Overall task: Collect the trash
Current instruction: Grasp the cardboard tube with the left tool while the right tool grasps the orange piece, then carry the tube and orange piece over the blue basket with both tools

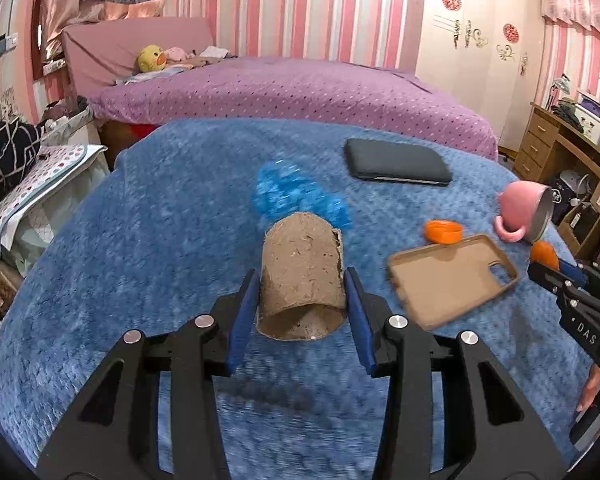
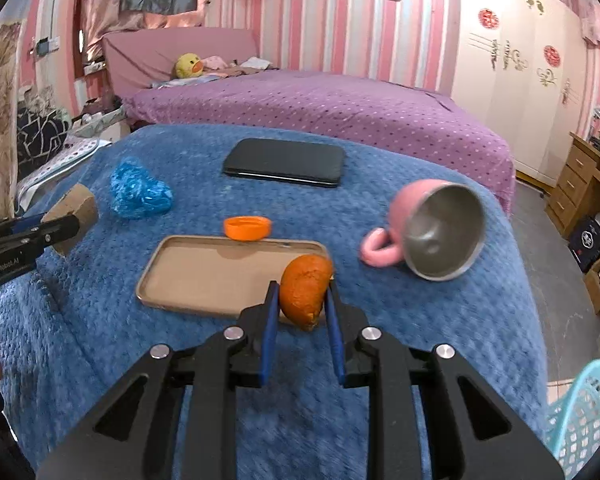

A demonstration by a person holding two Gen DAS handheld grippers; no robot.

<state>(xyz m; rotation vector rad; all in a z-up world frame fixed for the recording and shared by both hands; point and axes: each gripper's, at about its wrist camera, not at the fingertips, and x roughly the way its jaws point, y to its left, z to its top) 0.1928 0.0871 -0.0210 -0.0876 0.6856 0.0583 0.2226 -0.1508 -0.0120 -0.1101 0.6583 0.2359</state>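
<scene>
My left gripper (image 1: 302,280) is shut on a brown cardboard tube (image 1: 302,276), held above the blue blanket (image 1: 140,240); the tube also shows at the left of the right wrist view (image 2: 76,210). My right gripper (image 2: 302,292) is shut on a piece of orange peel (image 2: 306,290), over the near edge of a tan phone case (image 2: 220,272). The peel shows at the right of the left wrist view (image 1: 543,255). A crumpled blue plastic wrapper (image 2: 138,192) and an orange bottle cap (image 2: 247,227) lie on the blanket.
A black phone (image 2: 286,162) lies at the back of the blanket. A pink mug (image 2: 432,228) lies tipped on its side at the right. A light blue basket (image 2: 584,420) stands at the lower right. A purple bed (image 2: 340,108) is behind.
</scene>
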